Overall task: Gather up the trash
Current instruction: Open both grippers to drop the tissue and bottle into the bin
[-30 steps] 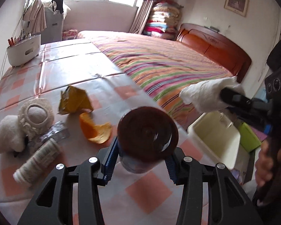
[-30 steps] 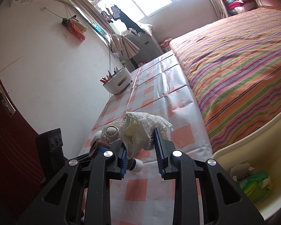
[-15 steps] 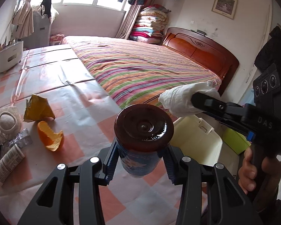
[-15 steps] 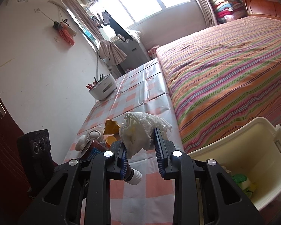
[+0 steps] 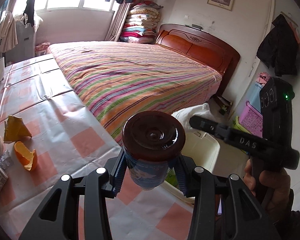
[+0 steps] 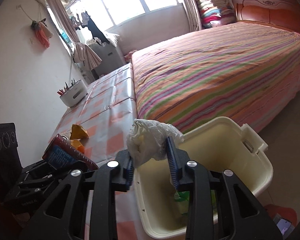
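Now my right gripper (image 6: 152, 166) jaws have just been opening over the bin (image 6: 256, 146), crumpled tissue (image 6: 150, 142) loose between them, while my left gripper (image 5: 150, 172) clamps the jar (image 5: 153, 140)

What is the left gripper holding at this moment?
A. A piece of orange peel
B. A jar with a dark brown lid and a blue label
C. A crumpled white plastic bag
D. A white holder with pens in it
B: in the left wrist view the left gripper has its blue pads pressed on either side of the jar, whose dark brown lid faces the camera; the orange peel lies on the table.
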`<move>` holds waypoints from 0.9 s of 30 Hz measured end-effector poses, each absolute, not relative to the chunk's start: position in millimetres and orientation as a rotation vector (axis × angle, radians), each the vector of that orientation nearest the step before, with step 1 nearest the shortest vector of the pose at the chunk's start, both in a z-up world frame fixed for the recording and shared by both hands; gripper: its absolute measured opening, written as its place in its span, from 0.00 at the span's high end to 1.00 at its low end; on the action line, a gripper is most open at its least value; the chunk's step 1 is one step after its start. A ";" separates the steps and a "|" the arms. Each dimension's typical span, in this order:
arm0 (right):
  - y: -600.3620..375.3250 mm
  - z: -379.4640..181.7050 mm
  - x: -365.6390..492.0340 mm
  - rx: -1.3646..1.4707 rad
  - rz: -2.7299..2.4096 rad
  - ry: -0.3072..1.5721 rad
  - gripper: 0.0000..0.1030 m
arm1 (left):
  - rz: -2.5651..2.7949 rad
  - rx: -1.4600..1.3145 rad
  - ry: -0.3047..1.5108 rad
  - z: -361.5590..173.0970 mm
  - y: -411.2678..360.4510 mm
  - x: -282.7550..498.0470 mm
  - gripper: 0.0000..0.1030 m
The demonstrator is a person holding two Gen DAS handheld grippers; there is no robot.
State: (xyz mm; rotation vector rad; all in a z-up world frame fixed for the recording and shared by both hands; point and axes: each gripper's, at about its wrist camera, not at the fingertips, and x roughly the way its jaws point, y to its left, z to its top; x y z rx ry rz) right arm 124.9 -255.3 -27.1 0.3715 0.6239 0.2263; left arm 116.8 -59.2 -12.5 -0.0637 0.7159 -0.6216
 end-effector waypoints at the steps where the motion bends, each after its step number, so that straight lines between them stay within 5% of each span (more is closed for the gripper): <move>1: -254.2 -27.7 123.5 0.373 0.210 0.626 0.42 | -0.627 -0.063 0.718 -13.0 -62.2 118.7 0.59; 27: -316.8 -5.3 81.9 0.715 0.064 0.276 0.27 | -0.729 -0.005 0.763 -23.6 -147.3 125.8 0.58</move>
